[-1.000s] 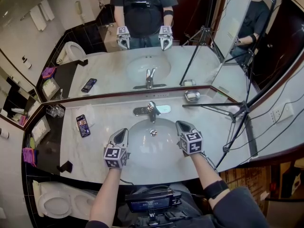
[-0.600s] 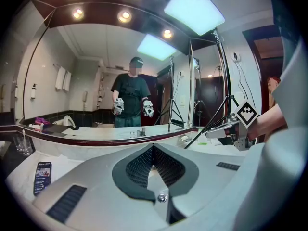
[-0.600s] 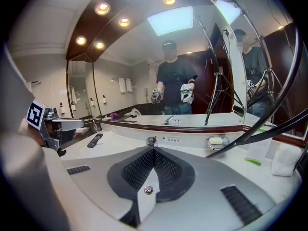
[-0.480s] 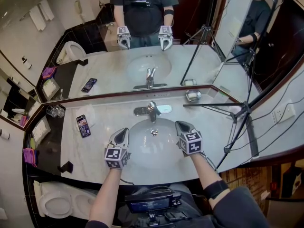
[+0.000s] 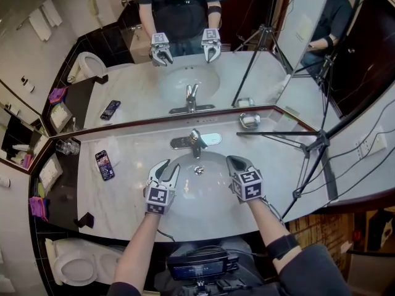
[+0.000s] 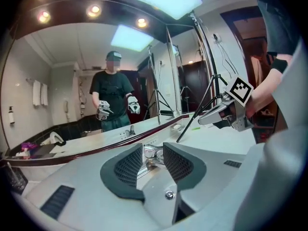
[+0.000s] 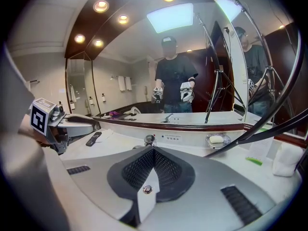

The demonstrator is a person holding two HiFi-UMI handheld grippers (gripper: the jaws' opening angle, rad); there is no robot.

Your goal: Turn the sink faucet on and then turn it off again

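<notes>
Left gripper (image 5: 168, 166) over white oval sink basin (image 5: 203, 195), jaws just opened partway, empty, short of chrome lever faucet (image 5: 196, 140), right gripper (image 5: 234, 162) closed, empty.

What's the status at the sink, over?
Left gripper fingers just opening, nothing between, aimed at faucet. Right gripper shut, empty, by sink. Faucet untouched. Nothing in the way.

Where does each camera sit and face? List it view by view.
Head view: on the person's head, steeply down at the sink, faucet, left gripper, right gripper and forearms.
Left gripper view: on the left gripper, along its empty jaws, which have just been opening, toward the faucet.
Right gripper view: on the right gripper, along its shut jaws toward the mirror.
Shared: both gripper views show the faucet.
</notes>
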